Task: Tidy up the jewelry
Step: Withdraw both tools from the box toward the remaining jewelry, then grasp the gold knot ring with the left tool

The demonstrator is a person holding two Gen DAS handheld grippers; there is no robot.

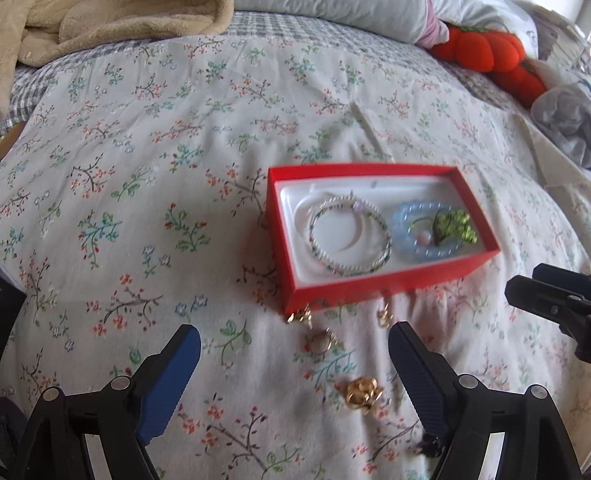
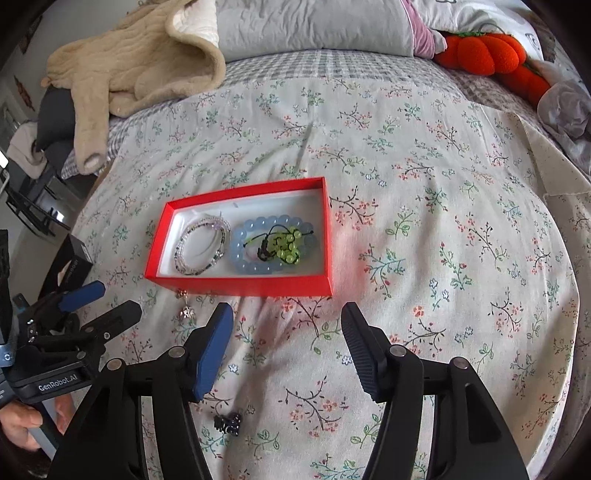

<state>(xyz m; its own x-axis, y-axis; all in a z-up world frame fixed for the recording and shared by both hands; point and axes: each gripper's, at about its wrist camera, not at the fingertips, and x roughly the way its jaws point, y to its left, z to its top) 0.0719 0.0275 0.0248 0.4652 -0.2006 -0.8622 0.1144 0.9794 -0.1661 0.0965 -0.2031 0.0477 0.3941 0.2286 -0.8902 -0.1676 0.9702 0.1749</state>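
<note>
A red box [image 1: 388, 286] [image 2: 240, 286] with a white liner lies on the floral bedspread. In it are a silver beaded bangle [image 1: 349, 236] [image 2: 203, 245], a pale blue bead bracelet [image 1: 413, 251] [image 2: 240, 240] and a green bead bracelet [image 1: 456, 225] [image 2: 286, 245]. Loose gold pieces lie in front of the box: a gold knot earring [image 1: 362, 395], a ring [image 1: 319, 343] and small charms [image 1: 301, 315]. My left gripper [image 1: 295, 354] is open and empty over them. My right gripper [image 2: 286, 330] is open and empty in front of the box. A small black piece [image 2: 228, 422] lies below it.
A beige plush blanket [image 2: 147, 62] lies at the back left, grey pillows [image 2: 314, 26] and an orange plush pumpkin [image 2: 487, 51] at the back. A black box [image 2: 70, 266] sits at the bed's left edge. The left gripper shows in the right wrist view [image 2: 92, 306].
</note>
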